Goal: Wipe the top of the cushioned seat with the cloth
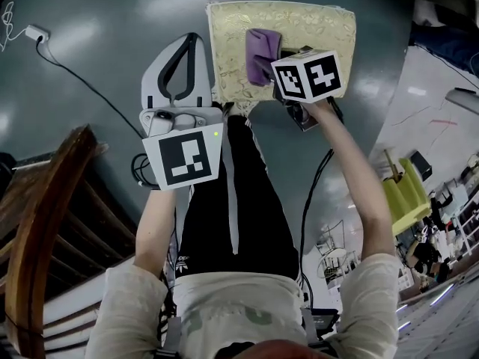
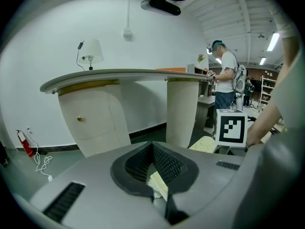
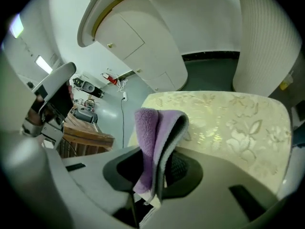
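Note:
The cushioned seat (image 1: 299,28) has a cream floral top and stands on the dark floor in front of me. A purple cloth (image 1: 260,52) hangs folded over its near left part. My right gripper (image 1: 275,64), mostly hidden under its marker cube in the head view, is shut on that cloth. In the right gripper view the cloth (image 3: 152,130) rises from between the jaws, with the seat (image 3: 228,123) just beyond. My left gripper (image 1: 193,40) is off the seat's left edge, held above the floor, shut and holding nothing. A corner of the seat (image 2: 202,144) shows past its jaws.
A dark wooden chair frame (image 1: 37,230) stands at my left. A black cable (image 1: 82,81) runs across the floor. A white curved counter on a ribbed column (image 2: 183,109) stands behind the seat. Another person (image 2: 226,78) stands far off at the right.

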A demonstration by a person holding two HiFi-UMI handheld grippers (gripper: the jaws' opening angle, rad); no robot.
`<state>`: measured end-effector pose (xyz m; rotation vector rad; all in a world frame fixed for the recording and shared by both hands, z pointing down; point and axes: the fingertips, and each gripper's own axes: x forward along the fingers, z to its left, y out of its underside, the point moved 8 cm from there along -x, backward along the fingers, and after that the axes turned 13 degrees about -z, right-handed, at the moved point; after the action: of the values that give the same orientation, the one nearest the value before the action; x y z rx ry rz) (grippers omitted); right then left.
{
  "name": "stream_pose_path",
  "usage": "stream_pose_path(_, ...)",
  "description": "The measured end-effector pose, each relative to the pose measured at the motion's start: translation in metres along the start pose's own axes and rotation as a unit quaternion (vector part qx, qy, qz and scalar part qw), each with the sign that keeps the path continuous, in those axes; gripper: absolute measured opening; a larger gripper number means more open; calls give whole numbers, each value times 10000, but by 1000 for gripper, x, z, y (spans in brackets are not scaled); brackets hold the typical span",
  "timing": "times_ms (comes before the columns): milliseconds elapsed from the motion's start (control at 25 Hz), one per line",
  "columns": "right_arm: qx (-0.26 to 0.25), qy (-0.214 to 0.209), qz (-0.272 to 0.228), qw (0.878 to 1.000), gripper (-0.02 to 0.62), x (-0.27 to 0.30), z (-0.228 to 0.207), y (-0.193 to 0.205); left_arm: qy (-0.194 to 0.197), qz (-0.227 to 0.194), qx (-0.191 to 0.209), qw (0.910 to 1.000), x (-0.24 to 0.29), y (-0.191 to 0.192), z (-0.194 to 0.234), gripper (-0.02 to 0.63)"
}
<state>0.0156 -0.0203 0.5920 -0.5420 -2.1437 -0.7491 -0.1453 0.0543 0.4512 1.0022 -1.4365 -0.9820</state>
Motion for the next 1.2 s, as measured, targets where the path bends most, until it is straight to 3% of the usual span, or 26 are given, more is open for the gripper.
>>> stream_pose_path(720, 100, 1681, 2, 9857, 97, -108, -135, 24, 243, -7, 60, 9997, 10, -4, -24, 6)
stream_pose_path(1200, 22, 1899, 119, 9817, 97, -123, -155, 26, 339, -40, 113, 9994, 11, -10, -33, 8)
